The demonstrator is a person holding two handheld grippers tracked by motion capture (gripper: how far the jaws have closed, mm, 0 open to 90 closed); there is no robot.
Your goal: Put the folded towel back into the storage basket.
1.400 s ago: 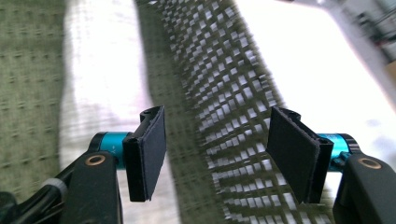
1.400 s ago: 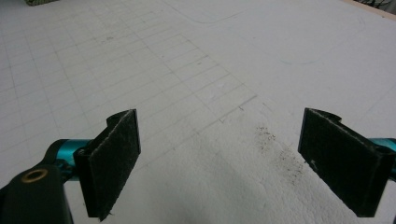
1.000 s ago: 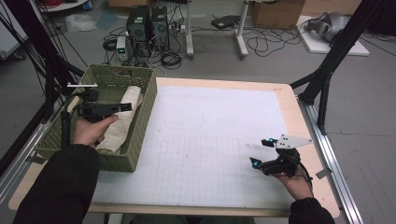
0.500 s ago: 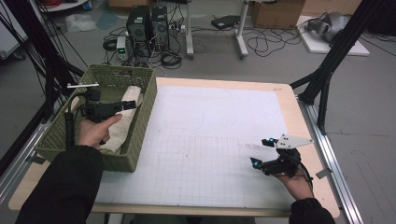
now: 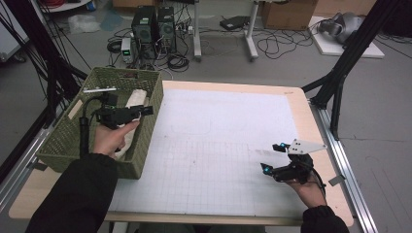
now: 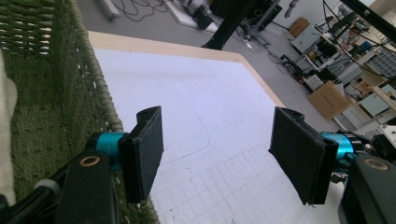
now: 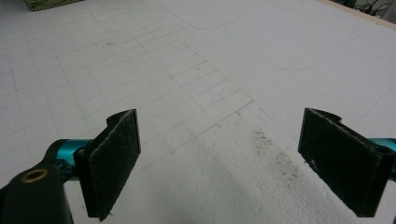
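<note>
A green woven basket (image 5: 124, 73) stands on the left end of the table with a cream cloth (image 5: 135, 99) lying inside it. My left gripper (image 5: 148, 110) hovers over the basket's right side, level and pointing toward the white gridded mat (image 5: 218, 131). In the left gripper view its jaws (image 6: 215, 135) stand wide open and empty, with the basket wall (image 6: 70, 93) to their left and an edge of the cloth (image 6: 7, 116) beyond it. My right gripper (image 5: 270, 156) rests low over the mat near the front right. Its jaws (image 7: 219, 158) are open with only bare mat between them.
A white strip (image 5: 99, 90) lies across the basket's far left rim. Wooden table border (image 5: 299, 104) frames the mat, with a metal rail (image 5: 340, 160) along the right. Black frame struts (image 5: 340, 73) rise at the right; computer towers (image 5: 153, 24) and cables sit on the floor behind.
My left gripper has shifted a little to the right over the basket, toward the mat, still open. The right gripper has stayed where it was.
</note>
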